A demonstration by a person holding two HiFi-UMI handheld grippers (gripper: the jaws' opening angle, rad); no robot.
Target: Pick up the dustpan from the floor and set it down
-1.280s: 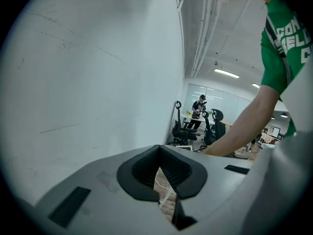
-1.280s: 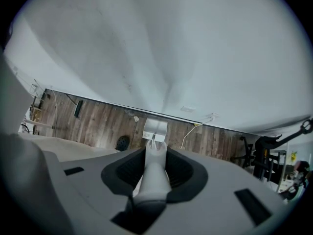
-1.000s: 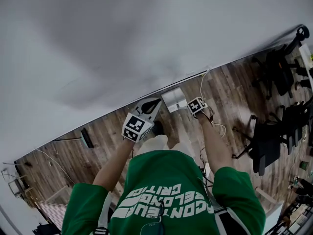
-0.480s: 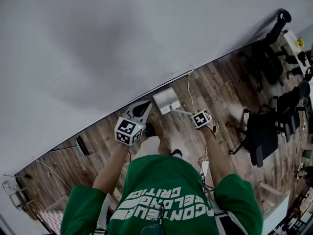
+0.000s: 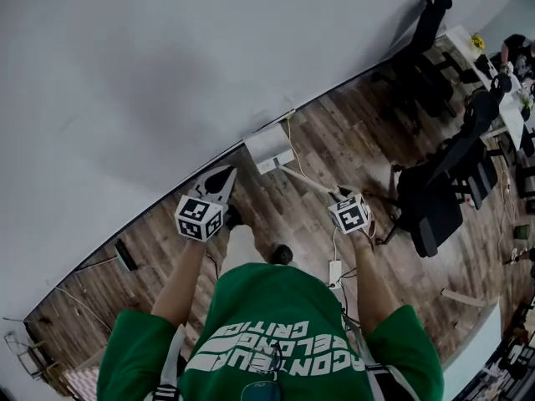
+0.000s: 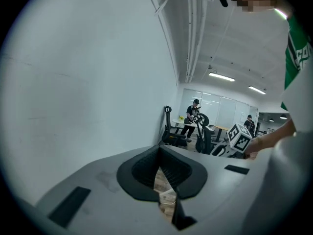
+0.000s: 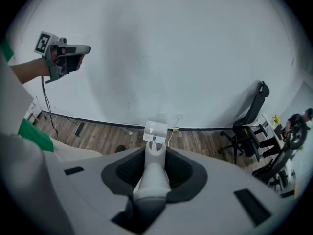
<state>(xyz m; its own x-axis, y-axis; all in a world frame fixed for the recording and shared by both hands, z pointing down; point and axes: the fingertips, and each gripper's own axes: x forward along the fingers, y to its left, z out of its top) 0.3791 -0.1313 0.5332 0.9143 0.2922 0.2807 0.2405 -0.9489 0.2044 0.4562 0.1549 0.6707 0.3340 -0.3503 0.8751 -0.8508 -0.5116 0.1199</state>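
The white dustpan [image 5: 267, 147] is at the foot of the wall, and its long pale handle [image 5: 308, 180] runs back to my right gripper [image 5: 338, 195]. In the right gripper view the jaws [image 7: 155, 156] are shut on the handle [image 7: 154, 173], with the pan [image 7: 155, 130] far out at its end. Whether the pan touches the floor I cannot tell. My left gripper [image 5: 216, 182] is held up beside it with nothing in it. Its pads [image 6: 146, 168] meet at the tip in the left gripper view.
A white wall fills the upper left. Black office chairs [image 5: 435, 199] stand to the right, one more [image 5: 426, 23] by the wall. A cable and power strip [image 5: 334, 270] lie on the wood floor by my shoe [image 5: 282, 253]. People [image 6: 193, 114] are at far tables.
Both grippers have drawn back from the wall, the right one farther and with the handle still in it. The pan has shifted along the wall, and the view has swung toward the chairs.
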